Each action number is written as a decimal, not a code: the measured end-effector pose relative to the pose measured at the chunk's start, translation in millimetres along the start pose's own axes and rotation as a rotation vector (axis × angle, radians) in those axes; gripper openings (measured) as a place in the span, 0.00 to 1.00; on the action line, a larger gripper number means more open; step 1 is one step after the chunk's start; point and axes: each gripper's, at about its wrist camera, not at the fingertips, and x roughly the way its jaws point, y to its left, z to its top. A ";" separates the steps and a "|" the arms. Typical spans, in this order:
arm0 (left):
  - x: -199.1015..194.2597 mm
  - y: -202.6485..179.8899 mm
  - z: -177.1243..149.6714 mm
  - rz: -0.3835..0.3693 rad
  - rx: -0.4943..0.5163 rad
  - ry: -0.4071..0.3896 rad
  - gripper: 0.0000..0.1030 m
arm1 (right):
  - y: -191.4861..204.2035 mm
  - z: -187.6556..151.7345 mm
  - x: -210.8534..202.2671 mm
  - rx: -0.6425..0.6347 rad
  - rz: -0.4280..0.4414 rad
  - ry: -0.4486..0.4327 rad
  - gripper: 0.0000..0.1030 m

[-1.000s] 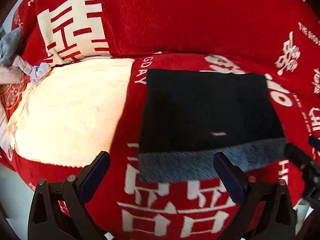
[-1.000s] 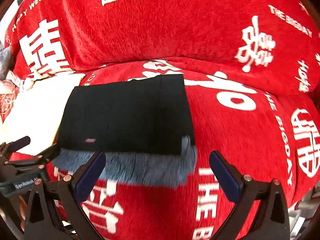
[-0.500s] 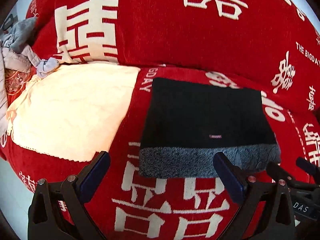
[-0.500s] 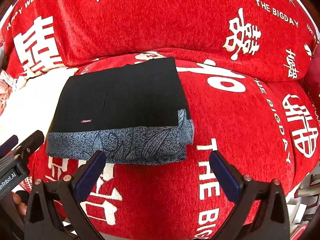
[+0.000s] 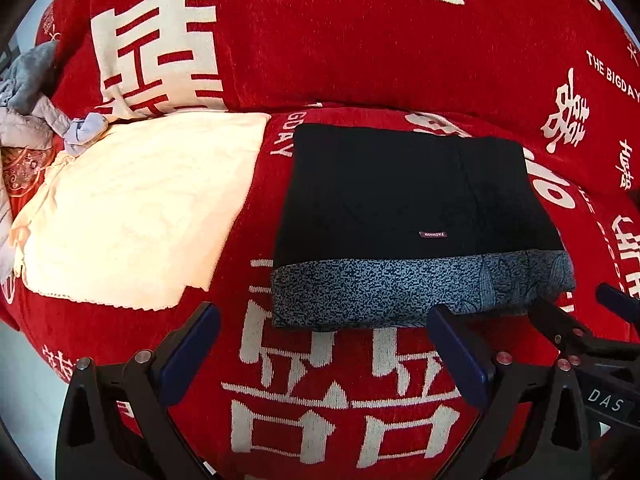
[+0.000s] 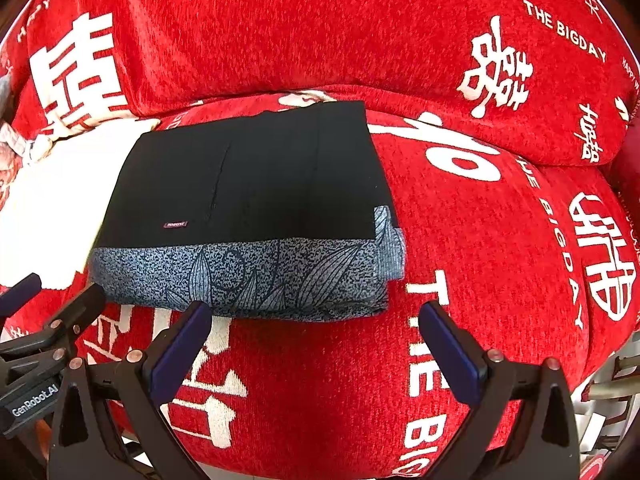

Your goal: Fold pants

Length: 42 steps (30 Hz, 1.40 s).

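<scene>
The pants lie folded into a flat rectangle on the red sofa seat: black cloth with a small label, and a blue-grey leaf-patterned band along the near edge. My left gripper hangs open just in front of that near edge, touching nothing. My right gripper is also open and empty, a little short of the patterned band. The right gripper's tips show at the right of the left wrist view; the left gripper shows at the left of the right wrist view.
The red sofa cover with white characters spans seat and backrest. A cream cloth lies on the seat left of the pants. Crumpled grey clothes sit at the far left.
Both grippers have drawn back from the pants, which now lie still and sharp in view. The pants' near edge is farther from the fingers than a second ago.
</scene>
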 end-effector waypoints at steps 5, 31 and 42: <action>6.8 2.2 -0.1 -0.013 -0.003 0.019 1.00 | 2.9 0.7 3.9 -0.009 -0.013 0.005 1.00; 9.8 1.0 -8.3 0.018 -0.007 0.014 1.00 | 8.3 -5.3 8.1 -0.024 -0.039 0.014 1.00; 7.6 -2.4 -8.0 0.023 0.017 0.007 1.00 | 5.7 -2.1 4.0 -0.026 -0.038 0.001 1.00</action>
